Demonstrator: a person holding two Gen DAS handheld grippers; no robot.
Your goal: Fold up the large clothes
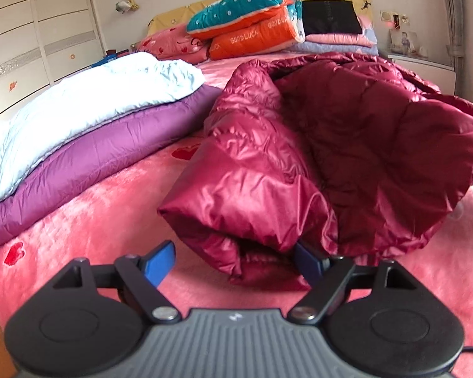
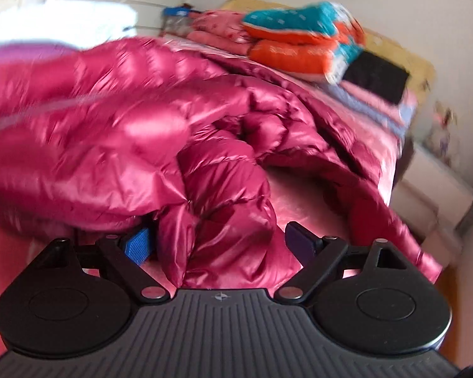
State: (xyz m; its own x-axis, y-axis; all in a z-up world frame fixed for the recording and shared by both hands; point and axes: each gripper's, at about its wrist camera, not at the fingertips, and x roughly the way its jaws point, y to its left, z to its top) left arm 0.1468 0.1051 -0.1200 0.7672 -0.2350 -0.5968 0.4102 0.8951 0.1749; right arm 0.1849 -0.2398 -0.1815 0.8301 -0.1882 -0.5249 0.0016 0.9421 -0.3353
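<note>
Tongs of the left gripper (image 1: 236, 260) stand wide open in the lower middle of the left wrist view, around the cuff of the red puffy coat (image 1: 315, 145) on the pink bed (image 1: 94, 220), likely to grab it for folding (not squeezing yet). Right wrist view: right gripper (image 2: 219, 241) also gapes wide, coat (image 2: 224, 195) bunched between its fingers, unpinched.

Right wrist view smeared by motion blur, maroon down jacket (image 2: 116, 132) cut off at left edge, its sleeve end hiding the left tool's (image 1: 236, 261) right fingertip, nightstand items (image 1: 406, 42) too small to tell
</note>
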